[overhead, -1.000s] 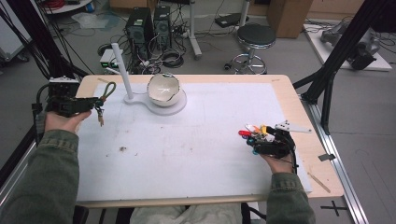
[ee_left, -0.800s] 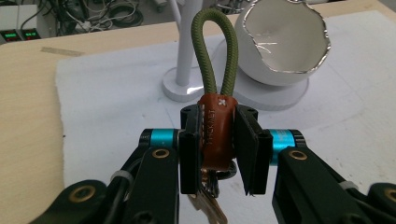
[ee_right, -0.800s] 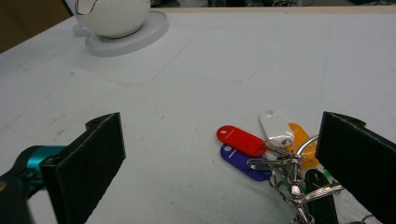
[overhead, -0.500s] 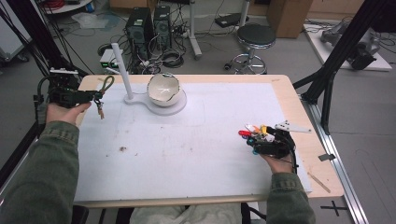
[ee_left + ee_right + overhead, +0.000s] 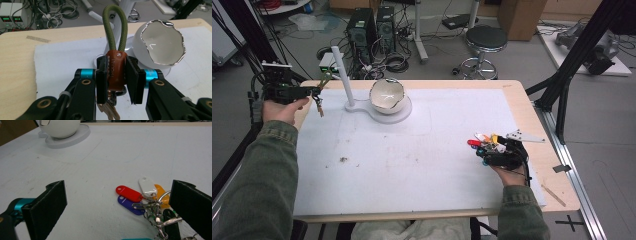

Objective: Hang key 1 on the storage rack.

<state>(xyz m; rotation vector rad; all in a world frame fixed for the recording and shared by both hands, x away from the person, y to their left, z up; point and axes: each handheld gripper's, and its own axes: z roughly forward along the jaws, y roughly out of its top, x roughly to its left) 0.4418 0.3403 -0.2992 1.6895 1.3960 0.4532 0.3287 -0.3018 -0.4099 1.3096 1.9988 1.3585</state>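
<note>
White sheeting covers the table [image 5: 422,165]; the left gripper [image 5: 117,75], clamped on a brown leather key fob with an olive cord loop [image 5: 115,68], holds it aloft near the white post stand [image 5: 343,75]. Next, I judge, the loop must go over that post, while the right gripper [image 5: 117,202] rests wide open, empty, beside coloured key tags [image 5: 140,195].

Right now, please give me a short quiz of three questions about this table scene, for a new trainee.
1. True or false: the left gripper is shut on the keychain with the green cord loop.
2. Which tag lies nearest the bowl in the right gripper view? A red tag, B blue tag, C orange tag.
3. What stands beside the bowl in the high view?

Key: 1 true. 2 A. 3 a white post on the white base.
</note>
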